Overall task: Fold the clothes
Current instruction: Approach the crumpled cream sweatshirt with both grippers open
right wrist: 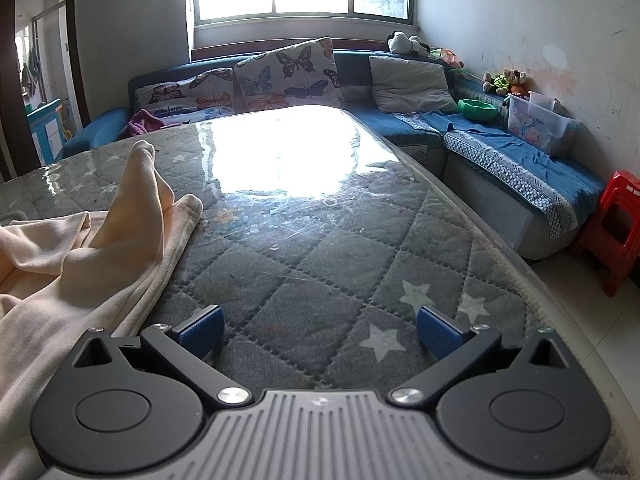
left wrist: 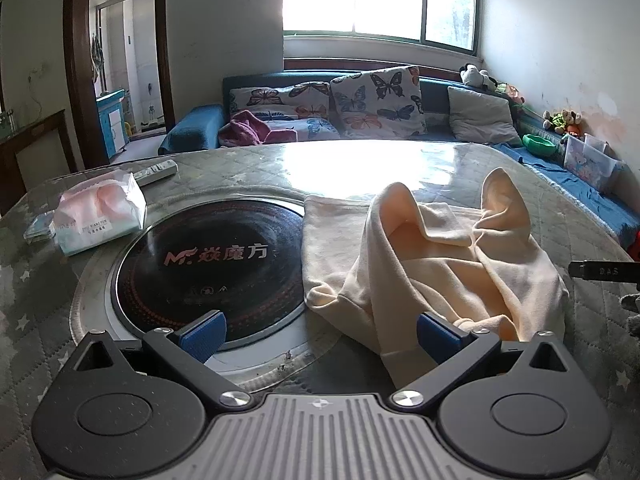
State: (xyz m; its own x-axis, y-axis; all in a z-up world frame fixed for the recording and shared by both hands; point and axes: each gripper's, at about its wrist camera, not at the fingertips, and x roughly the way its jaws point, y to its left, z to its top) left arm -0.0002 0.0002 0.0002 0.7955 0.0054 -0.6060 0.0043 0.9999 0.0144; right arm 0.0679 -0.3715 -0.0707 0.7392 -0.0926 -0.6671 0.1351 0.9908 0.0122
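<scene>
left wrist view: left gripper [left wrist: 318, 338] tilted down over the quilted grey star-print table [left wrist: 36, 280], blue fingers [left wrist: 204, 336] spread wide, gripping nothing. crumpled cream cotton garment [left wrist: 432, 252] just ahead of the right finger, its near hem partly hidden behind it; round black induction hob [left wrist: 208, 268] ahead of the left finger.

right wrist view: right gripper [right wrist: 319, 332] tilted down, fingers [right wrist: 438, 336] wide apart and empty over bare quilting. garment [right wrist: 80, 256] left of the left finger, cut off by the frame edge.

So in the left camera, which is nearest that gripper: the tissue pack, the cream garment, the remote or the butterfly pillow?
1. Cream garment, touching the left gripper on its right.
2. Tissue pack, left.
3. Remote, just beyond the pack.
4. Butterfly pillow, on the sofa.
</scene>
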